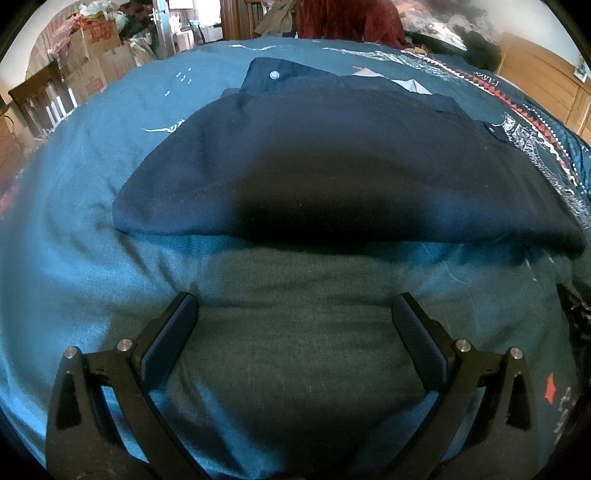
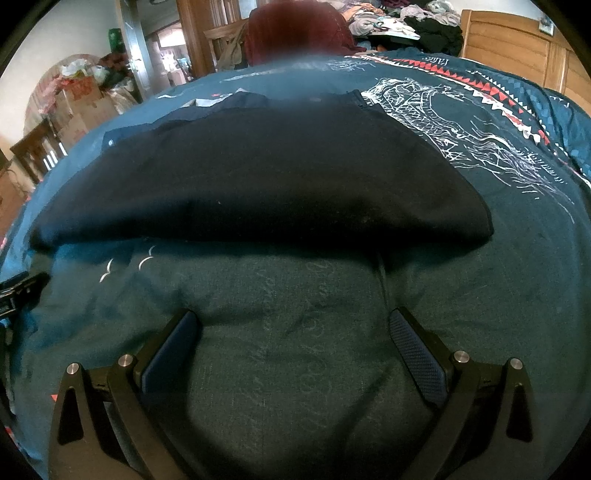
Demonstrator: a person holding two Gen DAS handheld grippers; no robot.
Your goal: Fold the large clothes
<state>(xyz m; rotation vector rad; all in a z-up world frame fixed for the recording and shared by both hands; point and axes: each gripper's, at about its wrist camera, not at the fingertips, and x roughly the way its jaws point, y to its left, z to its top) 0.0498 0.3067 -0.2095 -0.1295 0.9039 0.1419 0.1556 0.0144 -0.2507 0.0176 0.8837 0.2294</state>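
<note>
Your left gripper (image 1: 295, 310) has its jaws spread wide with nothing between them, hovering just over the teal bedspread (image 1: 74, 221); your right gripper (image 2: 295, 325) is the same, jaws wide apart and empty above the same cover. Just beyond both sets of fingers lies the folded navy garment (image 1: 332, 155), flat on the bed with its near folded edge running left to right, apart from the fingertips. In the left wrist view a button (image 1: 274, 75) shows on its far left corner. To the right of the garment (image 2: 258, 166), the bedspread (image 2: 498, 277) carries a white and red printed pattern (image 2: 443, 122). Further back you can see a dark red chair back (image 2: 299, 29), cardboard boxes (image 1: 96, 55) at the far left, a heap of clothes (image 2: 406, 18) and a wooden headboard (image 2: 517, 44) at the far right.
</note>
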